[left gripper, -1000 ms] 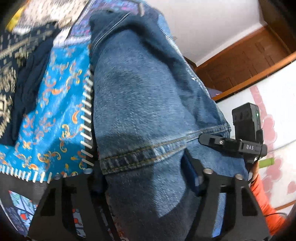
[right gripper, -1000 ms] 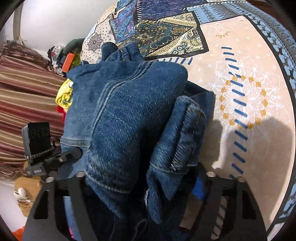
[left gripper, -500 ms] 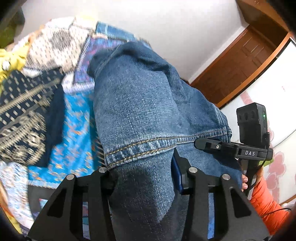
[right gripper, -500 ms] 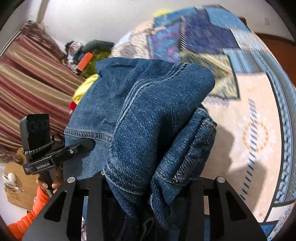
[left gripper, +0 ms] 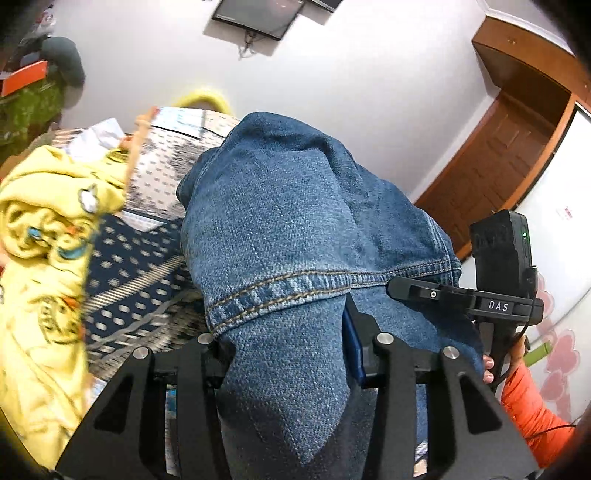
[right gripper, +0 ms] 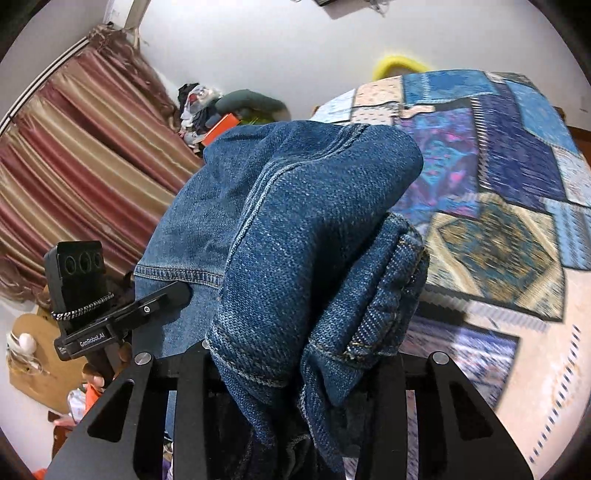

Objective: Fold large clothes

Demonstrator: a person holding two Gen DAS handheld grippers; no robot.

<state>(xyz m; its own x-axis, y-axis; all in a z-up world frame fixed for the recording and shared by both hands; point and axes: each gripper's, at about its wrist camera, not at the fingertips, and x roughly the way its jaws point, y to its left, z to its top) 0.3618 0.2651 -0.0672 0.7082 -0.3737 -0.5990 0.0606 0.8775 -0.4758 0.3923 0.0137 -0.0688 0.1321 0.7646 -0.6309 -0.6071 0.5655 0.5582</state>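
Folded denim jeans [left gripper: 280, 236] held up above the patchwork bed [right gripper: 509, 184], left gripper [left gripper: 291, 354] and right gripper [right gripper: 295, 369] fingers clamped on bunched layers. Risk: thick folds slip, bundle unfolds.

Patchwork bedspread [right gripper: 517, 155] as landmark, blue, navy and cream panels. Crumpled yellow garment [left gripper: 40, 258] lying on its edge. Yellow fuzzy item [right gripper: 400, 62] just behind its far end, against white wall [right gripper: 277, 48]. Striped maroon-gold curtain [right gripper: 81, 155] well left of it. Clutter pile with orange box [right gripper: 221, 123] between curtain and bedspread. Brown wooden door [left gripper: 506, 147] off to its other side. Dark wall-mounted screen [left gripper: 258, 16] high above it.
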